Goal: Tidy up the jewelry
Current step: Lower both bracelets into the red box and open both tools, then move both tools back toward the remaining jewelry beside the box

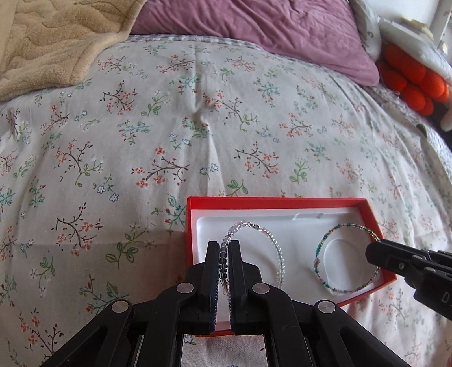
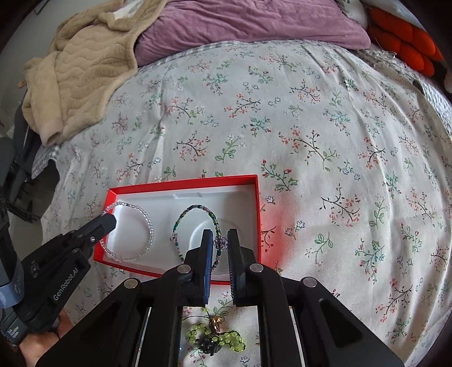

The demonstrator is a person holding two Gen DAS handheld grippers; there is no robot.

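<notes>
A red box with a white liner lies on the floral bedspread. A clear bead bracelet lies in its left half; my left gripper is shut on its left side. A green and purple bead bracelet lies in the right half. My right gripper holds its right side between narrowly spaced fingers, by a purple bead. In the right wrist view the box, the clear bracelet and the green bracelet show too. A yellow-green bead piece lies on the bed under the right gripper.
A beige blanket lies at the back left, a purple pillow at the back and orange cushions at the back right. The bed drops off at the left edge.
</notes>
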